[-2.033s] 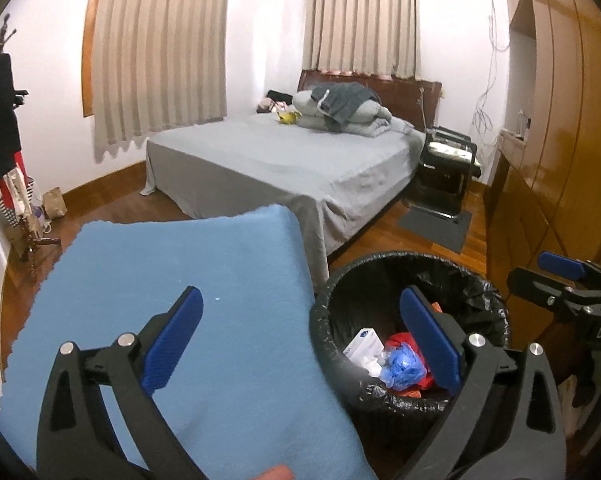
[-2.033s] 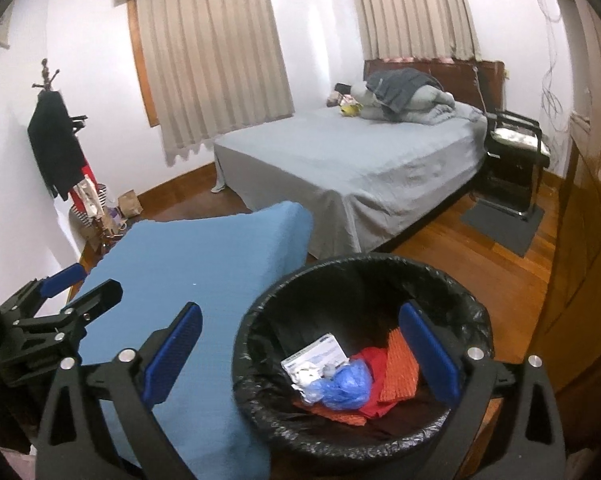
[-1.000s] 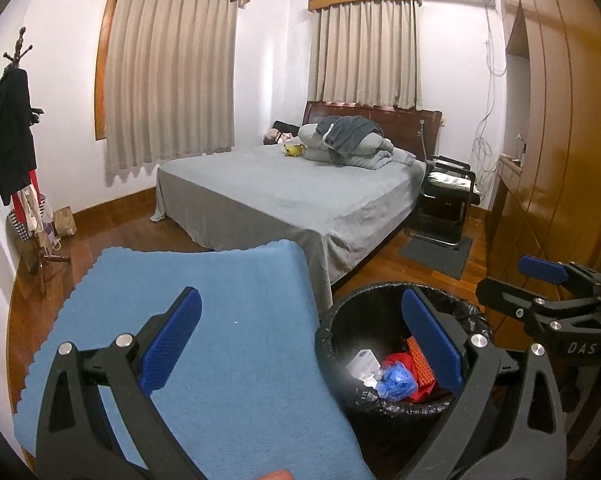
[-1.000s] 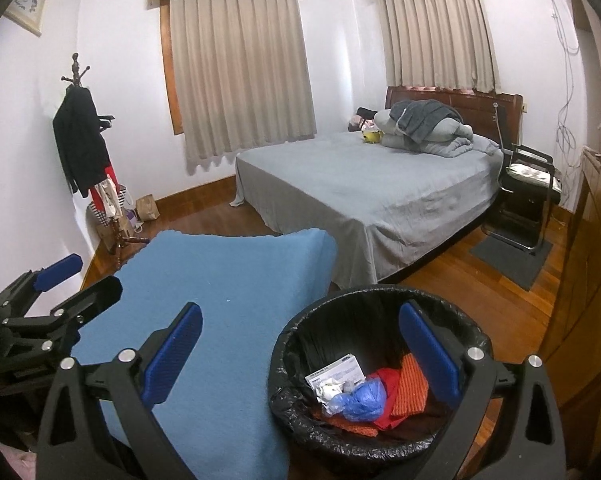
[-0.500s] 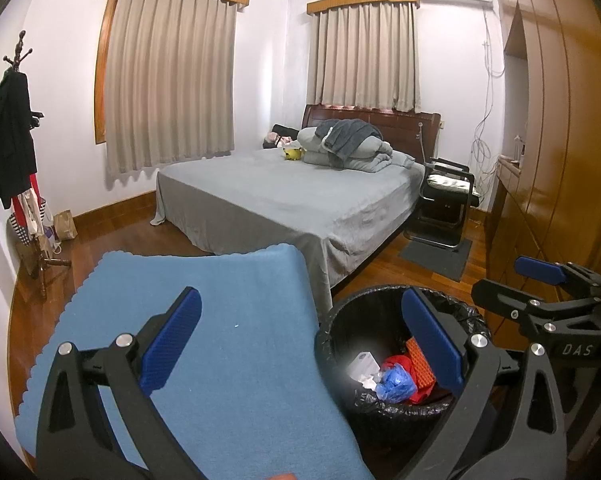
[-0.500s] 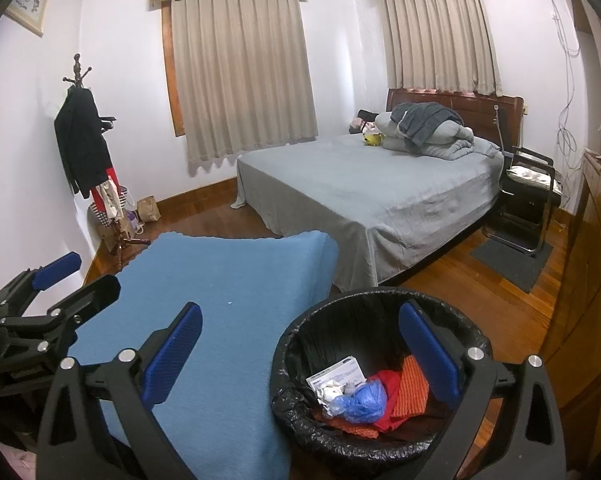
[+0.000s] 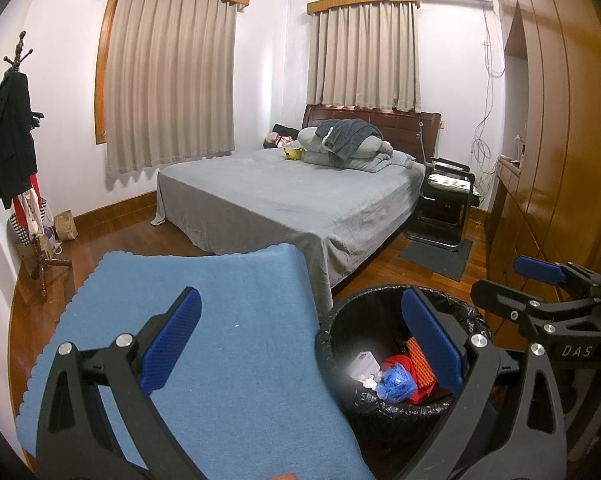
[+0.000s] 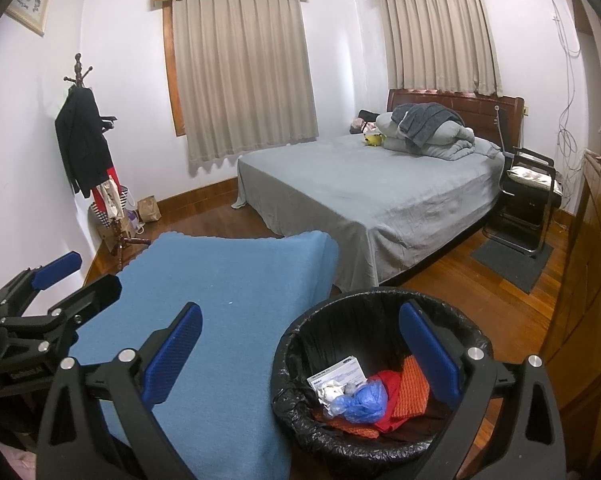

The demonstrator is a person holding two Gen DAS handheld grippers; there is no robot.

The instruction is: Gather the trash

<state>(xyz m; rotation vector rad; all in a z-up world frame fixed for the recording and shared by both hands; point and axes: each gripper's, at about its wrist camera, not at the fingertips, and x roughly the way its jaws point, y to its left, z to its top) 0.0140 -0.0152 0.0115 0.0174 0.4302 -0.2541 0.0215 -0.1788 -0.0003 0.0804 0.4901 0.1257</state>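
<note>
A black bin with a black liner (image 8: 296, 364) stands on the floor at the lower right; it also shows in the left wrist view (image 7: 332, 344). Inside lie a white box (image 8: 336, 372), crumpled blue plastic (image 8: 360, 398), red and orange wrappers (image 8: 410, 388). My left gripper (image 7: 300, 344) is open and empty above the blue cloth (image 7: 220, 340) and the bin's left side. My right gripper (image 8: 298, 350) is open and empty above the bin's left rim. Each gripper shows at the edge of the other's view.
The blue cloth (image 8: 228, 300) covers a surface left of the bin. A grey bed (image 7: 292, 192) stands behind. A wooden wardrobe (image 7: 560, 160) lines the right. A black chair (image 8: 528, 196) and a coat rack (image 8: 88, 140) stand further back.
Both grippers have risen and pulled back from the bin, which now looks smaller and lower. Both stay open and empty. The trash in the bin has not moved.
</note>
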